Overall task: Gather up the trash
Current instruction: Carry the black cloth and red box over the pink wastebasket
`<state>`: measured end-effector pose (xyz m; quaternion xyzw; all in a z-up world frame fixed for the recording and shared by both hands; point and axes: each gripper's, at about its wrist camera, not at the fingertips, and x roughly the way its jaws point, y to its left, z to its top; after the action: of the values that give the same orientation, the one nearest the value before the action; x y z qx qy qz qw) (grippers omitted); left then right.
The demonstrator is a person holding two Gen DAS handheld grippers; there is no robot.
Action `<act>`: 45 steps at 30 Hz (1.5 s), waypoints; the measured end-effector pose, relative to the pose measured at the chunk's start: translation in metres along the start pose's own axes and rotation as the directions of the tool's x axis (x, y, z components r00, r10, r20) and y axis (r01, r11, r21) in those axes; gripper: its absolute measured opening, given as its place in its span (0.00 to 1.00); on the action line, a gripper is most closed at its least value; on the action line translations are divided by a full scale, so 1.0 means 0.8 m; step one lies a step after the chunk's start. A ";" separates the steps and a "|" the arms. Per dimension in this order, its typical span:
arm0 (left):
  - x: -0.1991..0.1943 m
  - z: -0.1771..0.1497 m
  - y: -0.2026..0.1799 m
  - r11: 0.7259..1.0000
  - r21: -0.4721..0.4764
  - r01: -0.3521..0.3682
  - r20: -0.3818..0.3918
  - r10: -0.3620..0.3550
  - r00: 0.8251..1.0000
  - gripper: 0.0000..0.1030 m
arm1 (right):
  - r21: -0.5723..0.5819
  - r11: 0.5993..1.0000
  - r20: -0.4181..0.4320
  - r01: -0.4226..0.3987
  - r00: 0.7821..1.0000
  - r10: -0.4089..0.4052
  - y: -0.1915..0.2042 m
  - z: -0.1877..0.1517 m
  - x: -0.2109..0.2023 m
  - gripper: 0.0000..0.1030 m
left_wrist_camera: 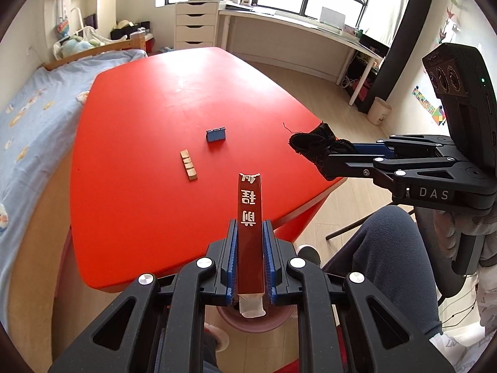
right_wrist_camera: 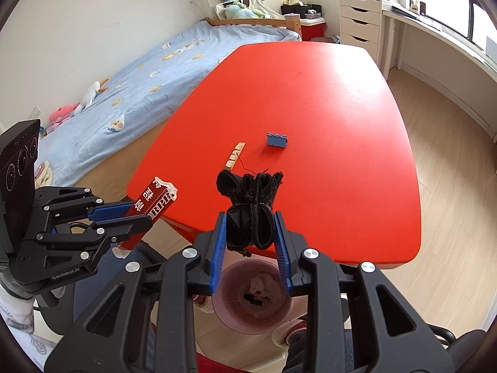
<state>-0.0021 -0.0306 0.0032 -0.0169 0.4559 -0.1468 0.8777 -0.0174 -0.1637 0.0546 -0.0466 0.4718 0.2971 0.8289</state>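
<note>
Left gripper [left_wrist_camera: 250,233] closed on red wrapper [left_wrist_camera: 250,217], held above near table [left_wrist_camera: 186,93] edge. Right gripper [right_wrist_camera: 251,227] clamped on black cloth wad [right_wrist_camera: 250,205], also at near edge, loose thread trailing. Pink bin [right_wrist_camera: 253,298] on floor below right gripper, scraps inside. Left on table, well apart from grippers: wooden strip [left_wrist_camera: 189,165] and blue block [left_wrist_camera: 215,134], near each other.

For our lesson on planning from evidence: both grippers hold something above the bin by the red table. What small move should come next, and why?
Probably open the right gripper to drop the black fabric bundle. The right wrist view shows it clamped almost directly above the pink bin, whereas the left gripper with the red wrapper sits off to the side.
</note>
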 end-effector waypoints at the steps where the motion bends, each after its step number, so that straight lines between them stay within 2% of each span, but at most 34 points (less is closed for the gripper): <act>1: -0.001 -0.003 -0.002 1.000 0.001 -0.003 -0.002 0.003 1.000 0.15 | -0.002 1.000 -0.001 -0.002 1.000 0.002 0.001 -0.006 -0.004 0.28; 12: -0.007 -0.047 -0.008 0.998 -0.058 0.024 -0.028 -0.026 0.999 0.15 | 0.001 1.000 -0.043 -0.024 0.999 0.024 0.013 -0.069 -0.018 0.28; 18: -0.005 -0.062 -0.014 0.997 -0.064 0.037 -0.049 -0.040 0.998 0.15 | 0.007 0.999 -0.071 -0.036 0.997 0.036 0.019 -0.090 -0.016 0.28; 45: 0.002 -0.067 -0.017 0.994 -0.076 0.076 -0.066 -0.081 0.995 0.15 | 0.028 0.997 -0.100 -0.071 0.992 0.073 0.023 -0.101 -0.004 0.29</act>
<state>-0.0479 -0.0383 -0.0276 -0.0621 0.4899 -0.1646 0.8538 -0.0895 -0.1791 0.0168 -0.0342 0.5179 0.3180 0.7934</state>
